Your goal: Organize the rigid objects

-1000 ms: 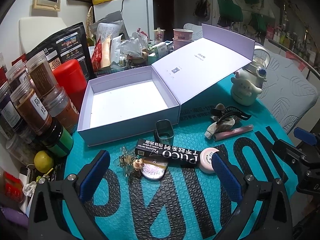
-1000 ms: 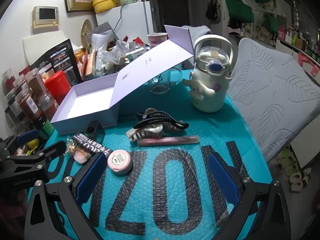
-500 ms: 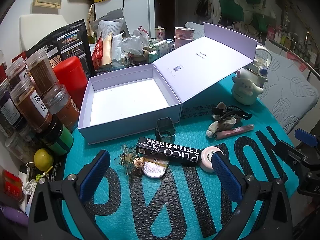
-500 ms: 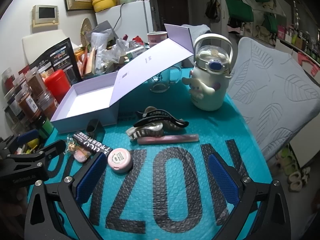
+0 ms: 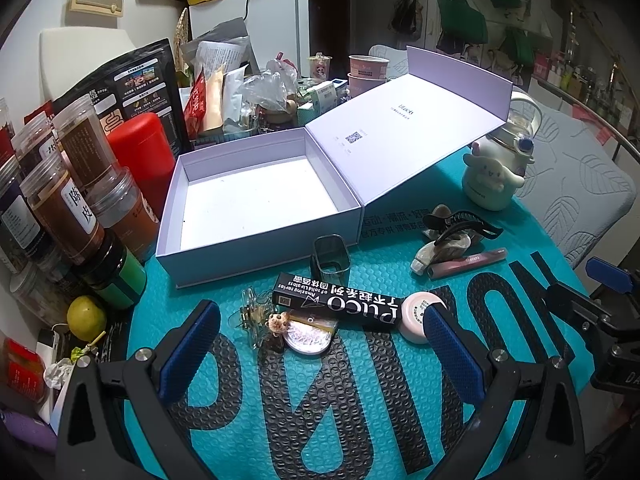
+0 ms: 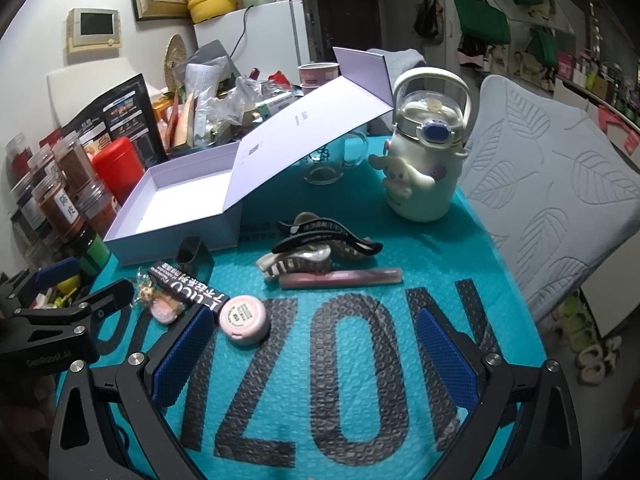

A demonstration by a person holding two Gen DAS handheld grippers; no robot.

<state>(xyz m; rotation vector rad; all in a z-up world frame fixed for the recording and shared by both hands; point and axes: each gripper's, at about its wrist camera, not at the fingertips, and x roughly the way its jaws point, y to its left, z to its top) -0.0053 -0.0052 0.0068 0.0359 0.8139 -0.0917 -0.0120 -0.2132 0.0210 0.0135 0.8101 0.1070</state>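
Note:
An open, empty lavender box (image 5: 256,204) (image 6: 168,208) sits on the teal mat, lid folded back. In front of it lie a black PUCO carton (image 5: 336,300) (image 6: 188,286), a round pink compact (image 5: 418,314) (image 6: 244,314), a small dark cup (image 5: 330,260) (image 6: 189,254), a clear clip with a bear charm and a silver disc (image 5: 280,324), black and striped hair claws (image 5: 452,232) (image 6: 316,246) and a pink lip-gloss tube (image 5: 468,262) (image 6: 340,278). My left gripper (image 5: 320,344) is open and empty, just short of the carton. My right gripper (image 6: 316,352) is open and empty, near the compact.
Spice jars (image 5: 60,208), a red canister (image 5: 136,152) and a lime (image 5: 86,318) stand at the left. A cream character kettle (image 6: 424,172) and a glass mug (image 6: 332,160) stand behind the claws. Clutter fills the back; a grey cushion (image 6: 552,184) lies right.
Both grippers have edged slightly forward toward the objects; both stay open. Nothing on the mat has moved.

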